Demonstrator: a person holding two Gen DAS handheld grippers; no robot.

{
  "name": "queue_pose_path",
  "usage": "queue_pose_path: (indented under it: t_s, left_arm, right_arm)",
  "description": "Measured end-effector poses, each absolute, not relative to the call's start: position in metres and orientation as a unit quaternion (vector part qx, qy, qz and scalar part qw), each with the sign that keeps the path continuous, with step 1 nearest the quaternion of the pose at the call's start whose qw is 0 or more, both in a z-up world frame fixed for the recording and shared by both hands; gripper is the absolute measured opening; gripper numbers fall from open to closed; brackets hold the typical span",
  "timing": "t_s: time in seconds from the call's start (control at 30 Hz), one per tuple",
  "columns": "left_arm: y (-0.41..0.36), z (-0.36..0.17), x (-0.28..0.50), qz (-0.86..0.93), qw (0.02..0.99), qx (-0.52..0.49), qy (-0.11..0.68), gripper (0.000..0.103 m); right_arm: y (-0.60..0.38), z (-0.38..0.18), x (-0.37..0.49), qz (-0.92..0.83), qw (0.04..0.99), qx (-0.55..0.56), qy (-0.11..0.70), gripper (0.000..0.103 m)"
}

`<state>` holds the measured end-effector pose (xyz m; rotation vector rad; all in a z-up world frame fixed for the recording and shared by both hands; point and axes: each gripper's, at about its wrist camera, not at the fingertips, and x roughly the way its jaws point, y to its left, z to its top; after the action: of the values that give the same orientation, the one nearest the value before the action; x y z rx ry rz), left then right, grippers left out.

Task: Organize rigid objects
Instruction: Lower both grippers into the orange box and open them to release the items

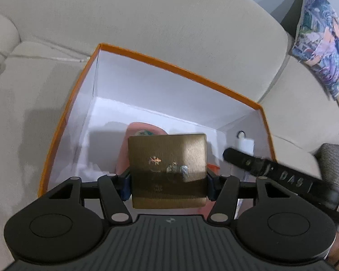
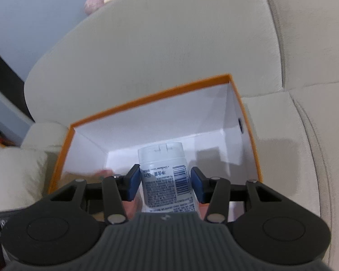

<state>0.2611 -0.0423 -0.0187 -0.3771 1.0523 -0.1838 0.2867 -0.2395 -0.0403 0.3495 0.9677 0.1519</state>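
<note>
Left wrist view: left hand-held gripper [image 1: 168, 181] clamped on a small gold box [image 1: 168, 171], blue pads pressing its left and right side faces, held over the open orange-rimmed carton [image 1: 180, 70] on the pale sofa [image 1: 147, 18]. Looks stiff and light, probably card with a faintly ribbed wrap; flat parallel sides suit this grip, though corners may dent under a hard squeeze. Beneath it, a pink item [image 1: 142, 131] already on the carton floor, partly hidden. At near right, a black strap-like part [image 1: 280, 174], blurred; identity unclear.

Right wrist view: right hand-held gripper [image 2: 166, 181] closed around a white plastic bottle [image 2: 165, 174], pads at mid-body on either side of the printed label, cap end pointing away toward the carton's far wall. Smooth round body, likely light and rigid but slippery, so apt to twist between flat pads; safer taken at the label band than at the cap. Held just above the carton's white interior, near side.
</note>
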Motion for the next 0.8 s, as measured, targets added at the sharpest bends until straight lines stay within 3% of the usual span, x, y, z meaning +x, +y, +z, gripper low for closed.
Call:
queue_pose_path:
  t_s: [0.3,0.8]
  left_arm:
    - [-0.052,-0.038,0.274,-0.07,0.838,-0.157,0.518,0.067]
    - [-0.057,-0.062,0.279,-0.03,0.815,-0.107,0.568,0.067]
  right_arm:
    - [-0.208,-0.063,0.299,0.056,0.866,0.05,0.494,0.049]
    - [-0.192,-0.084,0.31,0.044,0.835,-0.008,0.549,0.048]
